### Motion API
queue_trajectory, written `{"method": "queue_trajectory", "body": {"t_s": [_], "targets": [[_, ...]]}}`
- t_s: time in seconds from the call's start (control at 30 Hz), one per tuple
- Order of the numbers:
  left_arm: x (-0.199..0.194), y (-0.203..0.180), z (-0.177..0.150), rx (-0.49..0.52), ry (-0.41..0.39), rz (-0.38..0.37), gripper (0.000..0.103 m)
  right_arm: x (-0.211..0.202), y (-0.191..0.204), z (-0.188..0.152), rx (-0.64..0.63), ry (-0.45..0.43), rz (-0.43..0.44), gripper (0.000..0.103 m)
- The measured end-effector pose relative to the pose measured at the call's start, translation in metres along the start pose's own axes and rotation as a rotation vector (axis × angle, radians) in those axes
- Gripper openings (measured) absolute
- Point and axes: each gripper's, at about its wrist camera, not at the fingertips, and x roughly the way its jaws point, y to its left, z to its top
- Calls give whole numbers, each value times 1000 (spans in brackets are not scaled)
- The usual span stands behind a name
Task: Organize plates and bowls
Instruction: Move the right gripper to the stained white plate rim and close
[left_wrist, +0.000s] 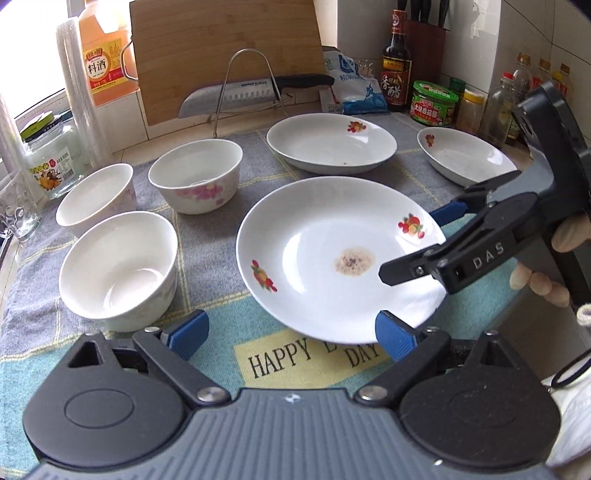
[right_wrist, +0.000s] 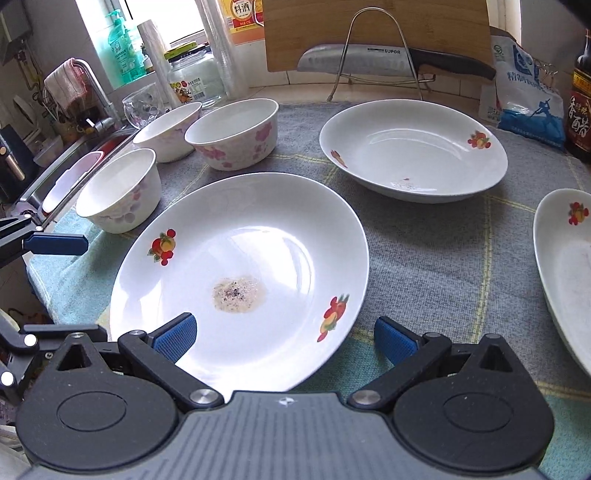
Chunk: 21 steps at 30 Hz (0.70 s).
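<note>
On towel (left_wrist: 110, 365), centre: soiled plate (left_wrist: 314, 254). Right gripper (right_wrist: 284, 338) wide, straddling its near rim, not clamped; left gripper (left_wrist: 291, 332) wide, right pad beside rim. Risk: glazed rim slips (shallow bite), plate tips, strikes nearest bowl (left_wrist: 118, 269).

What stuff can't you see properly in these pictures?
- Right plate: cut off by the right wrist view's edge.
- Near plate: right rim hidden behind the right gripper in the left wrist view.
- Mat: lettering partly covered by that plate.
</note>
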Motion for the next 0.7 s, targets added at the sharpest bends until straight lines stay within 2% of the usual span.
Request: {"method": "queue_trajectory", "body": {"t_s": [0.3, 0.47, 0.57, 0.7], "targets": [[28, 1, -18, 64, 40, -41, 96, 7, 6, 7, -24, 39, -45, 103], [40, 1, -16, 91, 21, -94, 97, 7, 8, 5, -36, 35, -55, 103], [47, 0, -13, 109, 9, -117, 103, 8, 10, 4, -57, 37, -67, 103], [51, 1, -10, 145, -9, -158, 103, 9, 13, 4, -70, 42, -80, 103]]}}
